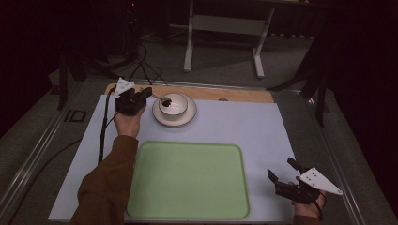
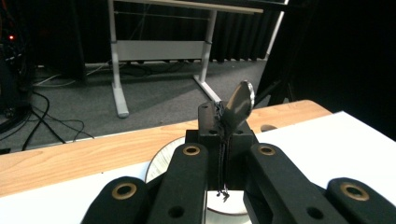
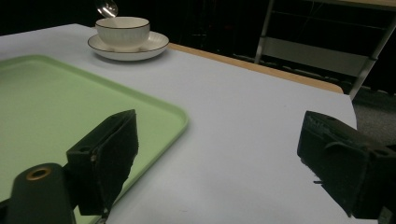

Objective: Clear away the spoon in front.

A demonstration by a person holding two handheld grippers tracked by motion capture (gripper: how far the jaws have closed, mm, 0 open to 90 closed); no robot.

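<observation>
Just beside cup (image 1: pixel 173 105), green tray (image 1: pixel 187 180) & saucer (image 1: pixel 190 116)

I see a worktop (image 1: pixel 263 126) covered by a pale sheet, with a bare wooden strip along its far edge. A green tray (image 1: pixel 187 180) lies flat on its near half. A white saucer (image 1: pixel 187 117) sits near the far edge, left of centre.

One cup (image 1: pixel 172 104), one saucer (image 1: pixel 189 115), one tray (image 1: pixel 187 180), seemingly one spoon (image 2: pixel 240 103).
</observation>
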